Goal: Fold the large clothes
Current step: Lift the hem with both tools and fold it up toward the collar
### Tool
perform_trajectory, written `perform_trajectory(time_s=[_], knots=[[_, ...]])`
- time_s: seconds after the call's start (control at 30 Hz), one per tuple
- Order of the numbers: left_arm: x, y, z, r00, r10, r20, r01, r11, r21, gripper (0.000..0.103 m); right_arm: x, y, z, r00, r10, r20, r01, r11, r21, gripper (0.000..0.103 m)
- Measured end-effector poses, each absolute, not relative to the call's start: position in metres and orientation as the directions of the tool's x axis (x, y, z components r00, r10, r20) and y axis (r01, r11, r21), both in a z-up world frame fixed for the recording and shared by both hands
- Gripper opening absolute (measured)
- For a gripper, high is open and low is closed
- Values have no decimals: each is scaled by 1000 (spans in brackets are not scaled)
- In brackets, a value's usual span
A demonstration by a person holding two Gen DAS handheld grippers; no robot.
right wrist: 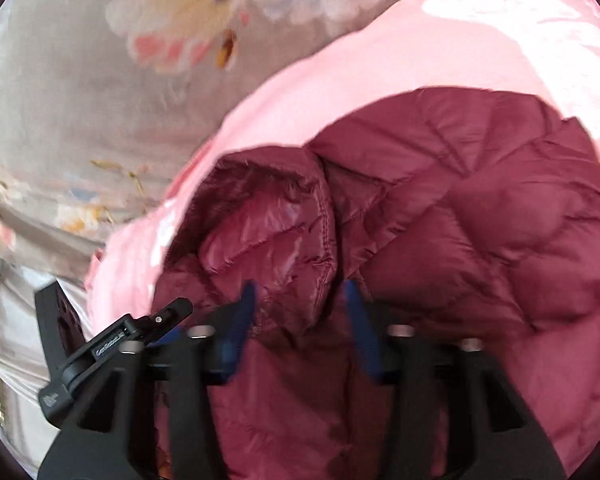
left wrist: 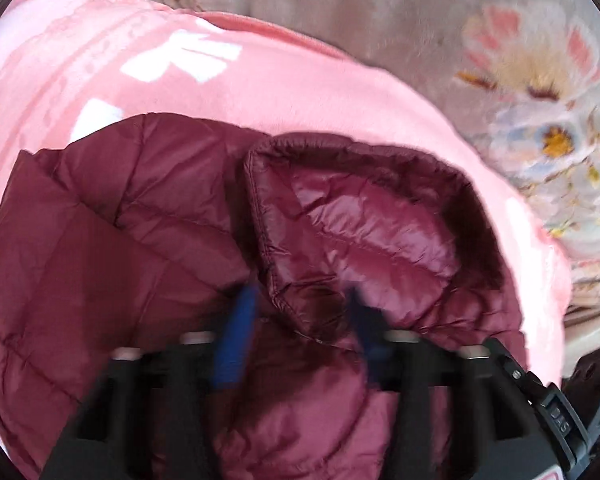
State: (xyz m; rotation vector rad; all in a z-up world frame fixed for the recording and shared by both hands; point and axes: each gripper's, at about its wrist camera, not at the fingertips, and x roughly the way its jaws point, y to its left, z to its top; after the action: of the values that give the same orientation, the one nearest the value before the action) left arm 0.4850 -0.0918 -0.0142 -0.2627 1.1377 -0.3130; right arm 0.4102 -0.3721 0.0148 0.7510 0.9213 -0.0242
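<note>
- The left gripper has its blue fingers clamped on a bunch of the maroon quilted puffer jacket; its sleeve cuff lies just beyond the fingertips.
- The right gripper likewise pinches the jacket between its blue fingers.
- Beyond both grippers, under the jacket, lies a pink blanket on floral grey bedding.
</note>
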Motion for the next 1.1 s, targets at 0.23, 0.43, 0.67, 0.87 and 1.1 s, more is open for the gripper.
perform_trajectory(time_s=[0.23,0.43,0.67,0.87,1.1], knots=[[464,-93,-18,437,-296,-849,224,950,-216,8,400,-355,18,598,129,-791,240,913,330,8],[455,-102,-35,521,-252,-816,262,956,-128,10,395,-340,-2,609,37,-792,222,951,215,8],[448,-106,-35,587,-213,-781,273,960,-56,16,391,-338,4,613,19,-789,208,960,185,11],[451,-69,18,601,-261,-755,263,957,-122,18,383,-363,51,645,64,-762,242,928,283,17],[520,-87,80,632,-258,-731,190,966,-176,18,456,-380,88,736,91,-671,259,878,403,17]])
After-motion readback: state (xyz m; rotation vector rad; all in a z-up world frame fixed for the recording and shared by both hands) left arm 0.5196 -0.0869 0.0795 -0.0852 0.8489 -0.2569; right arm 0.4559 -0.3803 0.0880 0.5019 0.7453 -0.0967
